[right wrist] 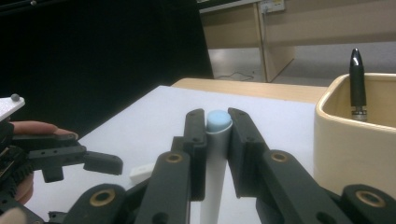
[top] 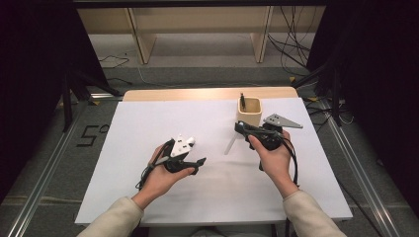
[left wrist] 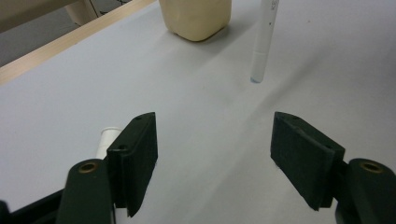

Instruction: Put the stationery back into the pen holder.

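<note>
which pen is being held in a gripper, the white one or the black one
The white pen: the right gripper clamps it near its blue tip. The black pen stands free in the cream cup.

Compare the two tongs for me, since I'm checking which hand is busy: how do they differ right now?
The right tongs are shut on a white pen with a blue tip; the left tongs stand open with nothing between them. The right tongs sit beside the cream cup; the left tongs are farther from it, nearer the table's middle. Both have black jaws.
</note>
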The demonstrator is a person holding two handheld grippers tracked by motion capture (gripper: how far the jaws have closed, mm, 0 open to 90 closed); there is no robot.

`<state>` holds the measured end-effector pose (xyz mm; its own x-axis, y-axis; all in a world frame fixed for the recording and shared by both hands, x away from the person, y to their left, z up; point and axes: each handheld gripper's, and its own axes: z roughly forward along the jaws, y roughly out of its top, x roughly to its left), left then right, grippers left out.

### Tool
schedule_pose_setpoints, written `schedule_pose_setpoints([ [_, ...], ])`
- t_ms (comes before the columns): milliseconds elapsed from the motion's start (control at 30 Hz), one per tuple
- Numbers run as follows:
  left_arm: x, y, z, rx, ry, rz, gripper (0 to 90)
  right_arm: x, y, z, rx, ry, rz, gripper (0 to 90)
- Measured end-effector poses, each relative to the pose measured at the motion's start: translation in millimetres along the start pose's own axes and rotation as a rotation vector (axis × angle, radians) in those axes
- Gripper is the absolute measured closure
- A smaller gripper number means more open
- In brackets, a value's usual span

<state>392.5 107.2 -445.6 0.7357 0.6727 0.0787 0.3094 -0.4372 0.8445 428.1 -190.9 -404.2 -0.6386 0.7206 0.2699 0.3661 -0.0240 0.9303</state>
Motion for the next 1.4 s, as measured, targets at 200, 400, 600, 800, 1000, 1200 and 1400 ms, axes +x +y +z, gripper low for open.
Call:
schedule_pose_setpoints([
  [200,6.8,-7.4,-5.5,0.004,0.015,-0.017,31.7,-5.0,4.2,-1.5,-0.009,-0.011,0.0,79.2],
  [400,13.3,-13.2,-9.8,0.009,0.031,-0.022,31.2,-9.4,9.6,-3.8,-0.025,-0.031,-0.005,79.2],
  [600,16.6,-17.5,-10.4,0.013,0.038,-0.036,30.9,-13.2,15.6,-6.1,-0.039,-0.056,-0.02,79.2],
  [800,19.8,-19.9,-11.0,0.02,0.045,-0.043,30.2,-20.5,22.4,-9.5,-0.057,-0.085,-0.022,79.2],
  [1000,21.0,-22.5,-9.8,0.024,0.04,-0.046,29.1,-27.5,27.1,-12.7,-0.075,-0.105,-0.012,79.1],
  [1200,22.1,-22.6,-10.0,0.024,0.046,-0.046,28.6,-31.1,31.1,-13.5,-0.087,-0.122,-0.018,79.2],
  [1400,21.5,-23.0,-8.8,0.031,0.042,-0.039,28.2,-34.6,35.0,-14.5,-0.096,-0.137,-0.024,79.2],
])
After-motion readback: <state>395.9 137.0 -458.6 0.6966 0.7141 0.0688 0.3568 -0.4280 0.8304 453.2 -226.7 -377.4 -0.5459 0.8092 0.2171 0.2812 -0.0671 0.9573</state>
